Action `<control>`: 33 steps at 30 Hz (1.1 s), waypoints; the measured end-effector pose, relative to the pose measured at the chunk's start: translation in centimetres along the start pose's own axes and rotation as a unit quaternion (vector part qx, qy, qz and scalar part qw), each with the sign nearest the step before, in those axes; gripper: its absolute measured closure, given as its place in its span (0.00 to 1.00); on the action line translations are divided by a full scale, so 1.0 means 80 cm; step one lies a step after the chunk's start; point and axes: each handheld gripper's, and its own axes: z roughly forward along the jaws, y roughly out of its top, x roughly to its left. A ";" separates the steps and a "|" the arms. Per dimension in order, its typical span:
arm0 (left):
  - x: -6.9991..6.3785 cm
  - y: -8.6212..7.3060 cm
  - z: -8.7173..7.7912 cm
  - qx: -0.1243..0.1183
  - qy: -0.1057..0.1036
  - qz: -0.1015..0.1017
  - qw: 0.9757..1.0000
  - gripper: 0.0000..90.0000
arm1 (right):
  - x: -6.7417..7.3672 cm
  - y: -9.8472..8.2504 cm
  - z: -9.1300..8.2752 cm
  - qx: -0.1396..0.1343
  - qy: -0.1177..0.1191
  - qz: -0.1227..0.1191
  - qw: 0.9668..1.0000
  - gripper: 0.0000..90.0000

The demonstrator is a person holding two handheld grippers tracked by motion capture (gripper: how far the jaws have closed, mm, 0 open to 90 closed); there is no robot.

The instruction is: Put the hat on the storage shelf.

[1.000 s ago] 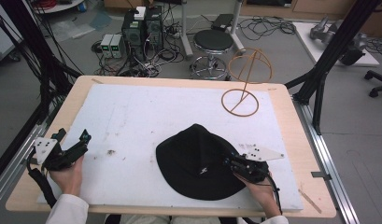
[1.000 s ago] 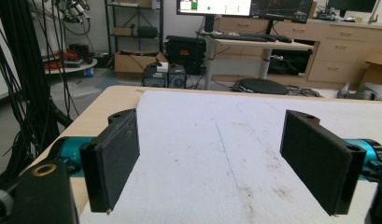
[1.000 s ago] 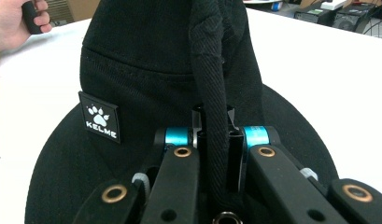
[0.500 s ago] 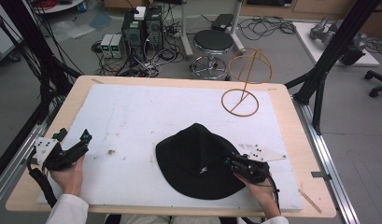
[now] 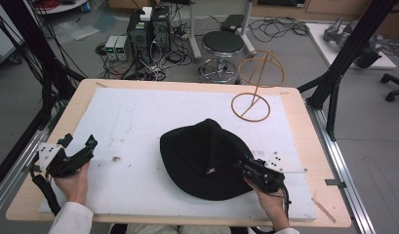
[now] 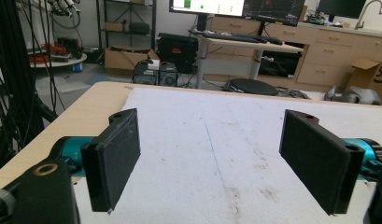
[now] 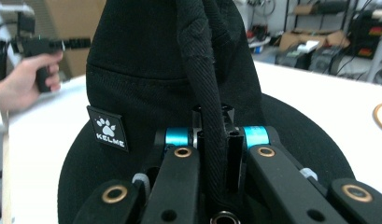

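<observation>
With the right gripper (image 7: 212, 154) pinching the black hat's (image 5: 202, 156) fabric and the left gripper (image 6: 216, 163) wide open and empty, the next move is probably lifting the hat toward the wire stand (image 5: 255, 83).

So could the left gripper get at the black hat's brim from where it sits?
Probably yes: the left gripper is open, and only bare white mat lies between it and the black hat, which the right gripper already pinches.

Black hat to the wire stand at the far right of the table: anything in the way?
Nothing visible. The right gripper is shut on the black hat, and only bare white mat lies between it and the wire hat stand. The open left gripper sits far off.
</observation>
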 end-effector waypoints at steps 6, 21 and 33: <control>0.001 0.000 0.001 0.000 -0.002 -0.005 1.000 0.23 | 0.008 0.013 -0.003 -0.039 -0.007 0.005 0.999 0.98; 0.001 -0.002 0.002 0.003 -0.002 -0.006 1.000 0.23 | 0.005 0.045 -0.001 -0.160 -0.054 0.003 0.986 0.98; 0.001 -0.002 0.003 0.005 -0.002 -0.005 1.000 0.23 | 0.004 0.082 0.005 -0.231 -0.154 0.000 0.961 0.98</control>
